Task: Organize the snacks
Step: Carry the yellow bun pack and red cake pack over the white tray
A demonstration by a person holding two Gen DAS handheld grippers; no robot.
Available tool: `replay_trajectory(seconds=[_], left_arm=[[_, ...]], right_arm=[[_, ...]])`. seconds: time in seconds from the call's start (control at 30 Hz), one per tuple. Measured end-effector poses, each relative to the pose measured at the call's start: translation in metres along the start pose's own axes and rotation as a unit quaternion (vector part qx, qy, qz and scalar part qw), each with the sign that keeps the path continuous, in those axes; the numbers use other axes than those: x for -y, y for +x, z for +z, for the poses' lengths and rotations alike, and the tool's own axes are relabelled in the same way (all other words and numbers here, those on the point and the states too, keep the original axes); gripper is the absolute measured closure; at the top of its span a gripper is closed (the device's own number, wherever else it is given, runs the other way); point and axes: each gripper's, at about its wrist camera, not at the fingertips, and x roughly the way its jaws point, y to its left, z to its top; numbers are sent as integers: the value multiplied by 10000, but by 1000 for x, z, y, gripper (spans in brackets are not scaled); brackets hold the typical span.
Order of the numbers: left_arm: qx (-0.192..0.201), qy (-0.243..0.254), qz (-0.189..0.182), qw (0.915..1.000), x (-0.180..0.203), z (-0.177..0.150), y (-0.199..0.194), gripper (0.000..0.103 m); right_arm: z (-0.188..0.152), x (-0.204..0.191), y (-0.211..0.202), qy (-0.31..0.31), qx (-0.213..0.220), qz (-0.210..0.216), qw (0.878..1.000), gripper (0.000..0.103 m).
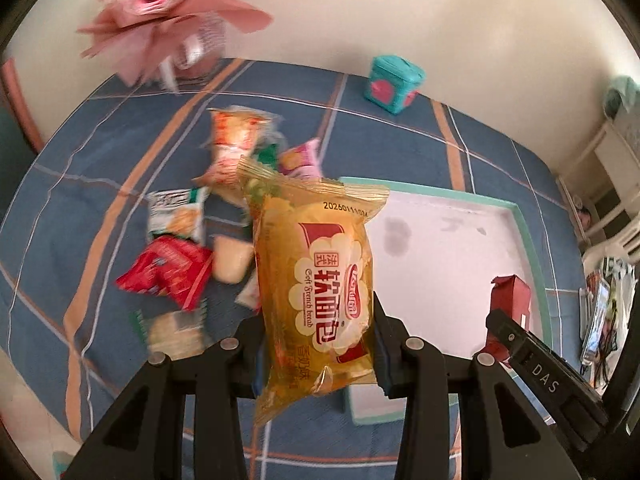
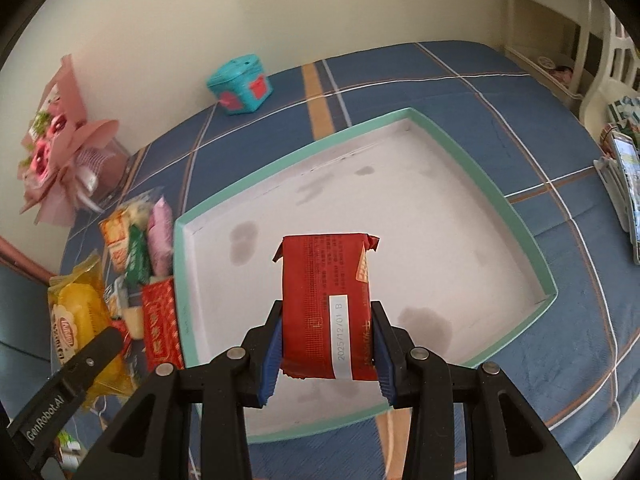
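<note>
My left gripper [image 1: 320,344] is shut on a yellow soft-bread packet [image 1: 320,276] and holds it above the blue cloth, just left of the tray. My right gripper [image 2: 326,344] is shut on a red snack packet [image 2: 326,304] and holds it over the white tray with a mint-green rim [image 2: 520,220]. The tray's floor shows only stains. The red packet [image 1: 510,300] and right gripper also show at the right of the left wrist view, over the tray [image 1: 528,240]. The yellow packet [image 2: 76,320] and left gripper show at the left of the right wrist view.
A pile of loose snack packets [image 1: 180,240] lies on the blue plaid cloth [image 1: 100,168] left of the tray; it also shows in the right wrist view [image 2: 136,248]. A teal box [image 2: 240,84] and a pink bouquet [image 2: 56,152] stand by the wall. White furniture [image 2: 600,60] is at right.
</note>
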Motion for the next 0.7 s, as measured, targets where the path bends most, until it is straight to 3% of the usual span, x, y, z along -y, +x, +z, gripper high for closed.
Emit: replay_trajectory(seconds=[0.4,0.7], left_arm=[[-245,429,-2,9988,53,26,55,61],[-182,787,-71,9967,87,42,76,60]], right_arm=[[26,14,26,82,138,-505,9986,61],[57,23,37,100,238,-770,9967,61]])
